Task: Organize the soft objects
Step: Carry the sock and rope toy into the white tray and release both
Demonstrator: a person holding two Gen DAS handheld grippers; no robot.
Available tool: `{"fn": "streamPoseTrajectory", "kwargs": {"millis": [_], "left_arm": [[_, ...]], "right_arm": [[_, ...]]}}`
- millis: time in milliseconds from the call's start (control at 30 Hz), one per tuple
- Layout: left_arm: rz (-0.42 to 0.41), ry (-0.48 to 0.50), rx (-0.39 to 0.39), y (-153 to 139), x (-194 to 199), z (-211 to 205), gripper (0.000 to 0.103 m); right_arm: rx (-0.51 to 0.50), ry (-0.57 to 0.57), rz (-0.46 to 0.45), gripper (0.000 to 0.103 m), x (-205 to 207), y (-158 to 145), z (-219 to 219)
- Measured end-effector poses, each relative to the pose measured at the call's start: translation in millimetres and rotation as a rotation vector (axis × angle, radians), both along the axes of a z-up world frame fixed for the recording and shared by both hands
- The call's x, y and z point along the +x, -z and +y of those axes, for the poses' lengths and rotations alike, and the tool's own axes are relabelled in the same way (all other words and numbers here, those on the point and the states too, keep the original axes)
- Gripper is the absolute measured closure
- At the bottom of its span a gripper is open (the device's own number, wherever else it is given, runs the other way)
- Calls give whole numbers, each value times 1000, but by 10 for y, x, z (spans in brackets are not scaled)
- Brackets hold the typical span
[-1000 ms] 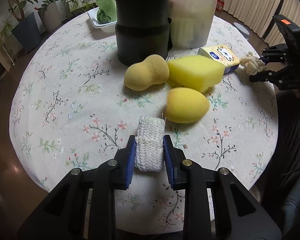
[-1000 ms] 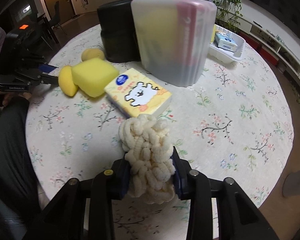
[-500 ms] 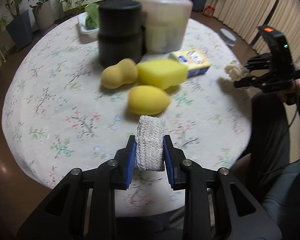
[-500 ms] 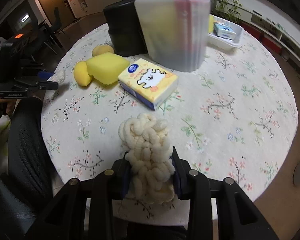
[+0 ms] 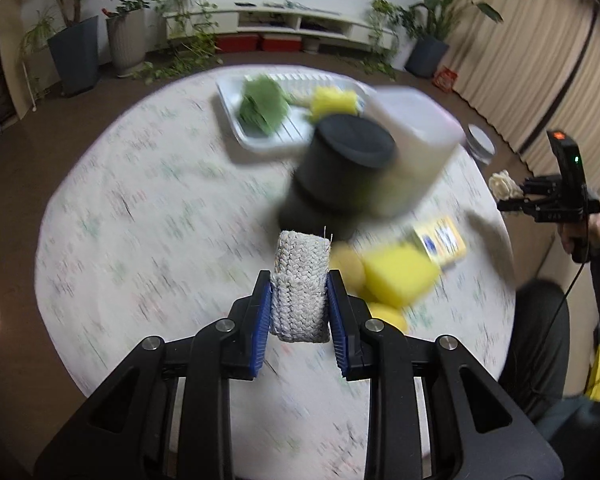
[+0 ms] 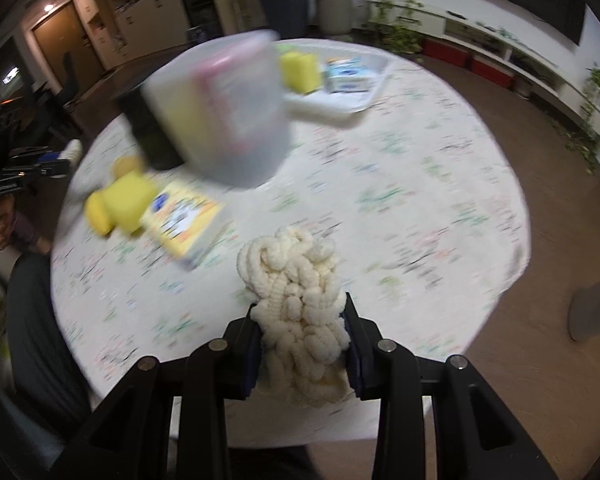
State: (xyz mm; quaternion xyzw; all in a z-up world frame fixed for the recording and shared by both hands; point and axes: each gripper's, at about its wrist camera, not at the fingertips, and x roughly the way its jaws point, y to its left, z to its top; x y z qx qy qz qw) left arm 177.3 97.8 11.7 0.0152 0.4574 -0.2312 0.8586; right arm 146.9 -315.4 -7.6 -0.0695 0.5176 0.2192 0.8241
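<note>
My left gripper [image 5: 299, 292] is shut on a white knitted pad [image 5: 300, 280] and holds it high above the round floral table [image 5: 140, 220]. My right gripper [image 6: 300, 320] is shut on a cream chenille bundle [image 6: 296, 280], also held above the table; it shows at the right of the left wrist view [image 5: 504, 186]. Yellow sponges [image 5: 396, 276] and a yellow tissue pack [image 5: 440, 240] lie on the table. A white tray [image 5: 236, 120] at the far side holds a green cloth [image 5: 264, 106] and a yellow sponge [image 5: 334, 102].
A black canister [image 5: 340, 172] and a translucent lidded container [image 5: 412, 148] stand mid-table. In the right wrist view the tray [image 6: 340, 108] also holds a blue-white pack [image 6: 346, 76]. Potted plants and a low shelf line the far wall. Both views are motion-blurred.
Both grippers have risen well above the table with their loads still held. The far tray has come into view behind the containers.
</note>
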Motion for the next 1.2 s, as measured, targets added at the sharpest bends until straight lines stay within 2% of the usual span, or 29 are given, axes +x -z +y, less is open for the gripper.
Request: {"fn": "streamPoseTrajectory", "kwargs": {"millis": [233, 467, 567, 733, 900, 1200], "left_arm": [[-68, -24, 15, -390, 821, -11, 79], [-91, 55, 35, -516, 1640, -467, 79], [-76, 96, 62, -453, 1909, -694, 78], [-21, 171, 134, -172, 2259, -1094, 78], [9, 226, 179, 64, 2376, -1339, 78], [62, 257, 250, 429, 2504, -1504, 78]], "right_arm": [[-50, 105, -50, 66, 813, -246, -268], [-67, 141, -107, 66, 1693, -480, -170], [-61, 129, -120, 66, 2024, -512, -28], [-55, 63, -122, 66, 2414, -447, 305], [-74, -19, -111, 66, 2711, -272, 743], [-122, -144, -71, 66, 3001, 14, 1292]]}}
